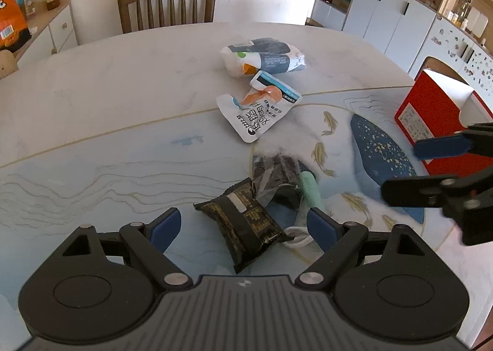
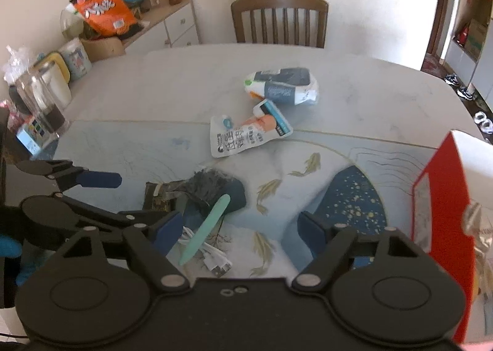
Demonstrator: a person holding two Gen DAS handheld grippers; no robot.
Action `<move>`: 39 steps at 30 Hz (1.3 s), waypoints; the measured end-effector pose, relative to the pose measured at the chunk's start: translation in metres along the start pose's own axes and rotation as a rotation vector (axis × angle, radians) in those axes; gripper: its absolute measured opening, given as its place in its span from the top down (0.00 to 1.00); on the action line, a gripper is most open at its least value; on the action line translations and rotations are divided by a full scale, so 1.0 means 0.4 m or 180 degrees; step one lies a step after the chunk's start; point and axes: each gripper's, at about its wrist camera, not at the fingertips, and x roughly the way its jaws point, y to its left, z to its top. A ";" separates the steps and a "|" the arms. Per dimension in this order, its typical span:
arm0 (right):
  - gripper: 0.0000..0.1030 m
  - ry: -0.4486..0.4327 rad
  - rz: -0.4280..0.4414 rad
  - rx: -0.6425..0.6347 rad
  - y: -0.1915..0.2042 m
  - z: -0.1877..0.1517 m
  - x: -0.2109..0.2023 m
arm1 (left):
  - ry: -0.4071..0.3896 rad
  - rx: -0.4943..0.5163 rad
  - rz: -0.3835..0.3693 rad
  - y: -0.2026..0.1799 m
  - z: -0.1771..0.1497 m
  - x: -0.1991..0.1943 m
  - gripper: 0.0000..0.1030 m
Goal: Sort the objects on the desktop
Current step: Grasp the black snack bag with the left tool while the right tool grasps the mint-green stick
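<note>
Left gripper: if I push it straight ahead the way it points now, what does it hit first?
Most likely the black packet, which lies between the open left gripper fingers. Depth is unclear; the white cable sits beside the right-hand finger.

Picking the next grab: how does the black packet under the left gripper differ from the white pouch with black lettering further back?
The black packet is dark with gold print; the white pouch is pale with an orange patch. The black packet looks plump and pillow-shaped; the white pouch lies flat. The black packet sits in a cluttered pile against a mint-green stick; the white pouch touches only a smaller pouch. Both rest on the table, ungripped.
</note>
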 end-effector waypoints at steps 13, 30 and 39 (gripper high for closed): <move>0.33 0.0328 0.0162 0.0229 0.008 0.041 0.125 | 0.0036 -0.0120 0.0031 0.011 0.002 0.054 0.20; 0.59 0.0663 0.0311 0.0590 -0.015 0.023 0.209 | 0.0083 -0.0117 0.0004 0.023 -0.010 0.084 0.32; 0.78 0.0677 0.0300 0.0599 -0.004 0.020 0.209 | 0.0099 -0.0091 0.0019 0.015 -0.009 0.080 0.54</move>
